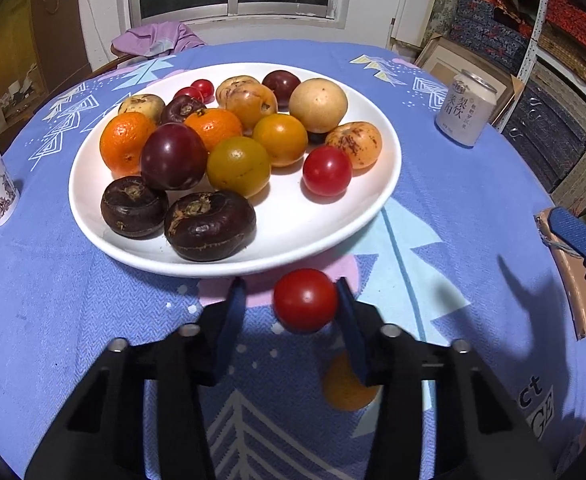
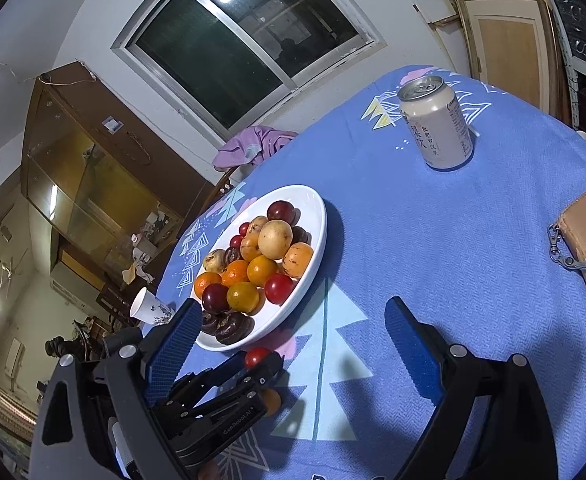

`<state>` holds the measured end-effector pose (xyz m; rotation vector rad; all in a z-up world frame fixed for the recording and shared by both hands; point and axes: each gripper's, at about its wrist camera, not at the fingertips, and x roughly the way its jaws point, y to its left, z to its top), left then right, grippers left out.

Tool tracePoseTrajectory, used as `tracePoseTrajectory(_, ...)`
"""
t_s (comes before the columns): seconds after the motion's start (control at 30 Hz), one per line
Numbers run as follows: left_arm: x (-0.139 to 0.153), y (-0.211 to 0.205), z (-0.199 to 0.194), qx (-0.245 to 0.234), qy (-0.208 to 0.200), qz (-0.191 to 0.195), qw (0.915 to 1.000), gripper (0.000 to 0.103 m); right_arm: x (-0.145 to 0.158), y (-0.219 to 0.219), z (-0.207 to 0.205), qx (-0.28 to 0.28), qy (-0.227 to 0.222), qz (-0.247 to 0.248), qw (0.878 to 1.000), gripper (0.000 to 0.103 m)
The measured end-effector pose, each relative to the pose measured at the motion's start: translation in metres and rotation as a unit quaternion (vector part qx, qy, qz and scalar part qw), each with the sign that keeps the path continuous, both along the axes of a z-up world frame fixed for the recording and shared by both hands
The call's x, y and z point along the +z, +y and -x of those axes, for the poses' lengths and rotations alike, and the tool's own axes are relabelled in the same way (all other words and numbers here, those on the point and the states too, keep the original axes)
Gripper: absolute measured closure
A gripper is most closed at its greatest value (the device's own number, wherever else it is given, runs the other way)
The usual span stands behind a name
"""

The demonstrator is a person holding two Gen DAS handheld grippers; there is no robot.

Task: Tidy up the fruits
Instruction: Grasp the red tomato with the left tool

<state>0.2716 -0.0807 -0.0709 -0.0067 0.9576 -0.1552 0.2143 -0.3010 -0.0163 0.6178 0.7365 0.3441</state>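
Left gripper (image 1: 291,304) stood parted around a cherry tomato (image 1: 305,306); the right-hand finger touched its skin, the other stood just clear, so no squeeze yet. Tomato sat at 6 o'clock of the white plate (image 1: 333,236), just off its rim, on the blue tablecloth (image 1: 473,208). Judged light, smooth, thin-skinned, prone to roll; take across its widest girth, gently. An orange fruit (image 1: 345,388) lay nearer, at 5 o'clock. Right gripper (image 2: 293,344) hung wide apart, empty.
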Motion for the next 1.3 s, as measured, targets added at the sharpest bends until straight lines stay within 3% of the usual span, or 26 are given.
tracePoseTrajectory(0.07,0.0,0.002,0.0,-0.003,0.001,0.009,1.0,0.072,0.0,0.0,0.0,0.001,0.0,0.001,1.0,0.01)
tracePoseTrajectory(0.2,0.006,0.015,0.008,-0.006,0.001,0.021,0.9998,0.073,-0.003,0.0,-0.001,0.003,0.001,0.007,1.0,0.01)
tracePoseTrajectory(0.33,0.017,0.049,0.028,0.003,-0.019,0.008,0.9998,0.073,-0.004,0.007,-0.002,0.018,0.0,0.021,1.0,0.01)
tracePoseTrajectory(0.5,0.011,0.111,0.051,0.056,-0.037,-0.02,0.9976,0.073,-0.006,0.045,0.003,0.083,-0.019,0.097,0.992,0.01)
tracePoseTrajectory(0.6,0.007,0.141,0.05,0.085,-0.023,0.017,0.996,0.073,-0.014,0.079,0.009,0.139,-0.022,0.155,0.978,0.015)
tracePoseTrajectory(0.7,0.014,0.14,0.053,0.076,-0.042,0.01,0.9961,0.073,-0.023,0.105,0.014,0.179,-0.022,0.196,0.964,0.025)
tracePoseTrajectory(0.9,0.011,0.123,0.059,0.043,-0.045,-0.004,0.998,0.073,-0.033,0.134,0.032,0.201,-0.047,0.281,0.937,0.026)
tracePoseTrajectory(1.3,0.008,0.114,0.063,0.045,-0.053,-0.022,0.9973,0.073,-0.043,0.141,0.03,0.197,-0.037,0.296,0.934,0.026)
